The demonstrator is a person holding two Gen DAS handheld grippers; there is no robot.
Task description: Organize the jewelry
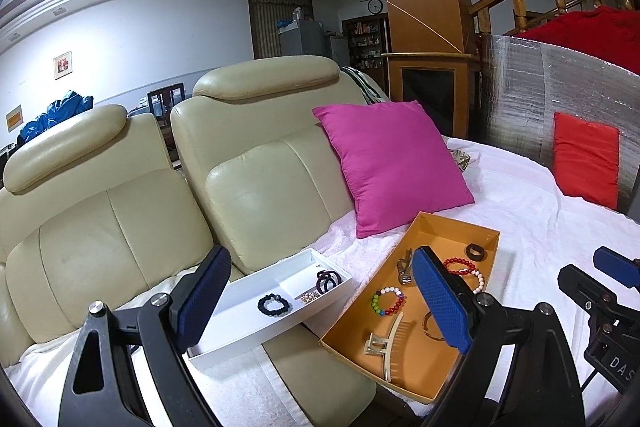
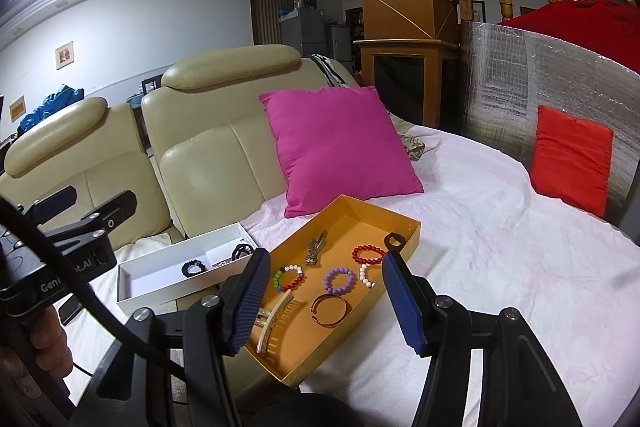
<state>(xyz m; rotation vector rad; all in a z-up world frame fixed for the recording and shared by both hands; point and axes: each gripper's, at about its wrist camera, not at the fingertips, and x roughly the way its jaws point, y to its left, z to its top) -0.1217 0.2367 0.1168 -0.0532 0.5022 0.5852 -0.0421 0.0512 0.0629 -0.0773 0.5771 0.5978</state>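
My left gripper [image 1: 320, 301] and right gripper [image 2: 326, 301] hover with jaws apart, empty, poised to pick. Bracelets wait in the orange tray [image 2: 412, 229]; sorted pieces lie in the white organizer [image 1: 224, 349] beside it on the sofa.
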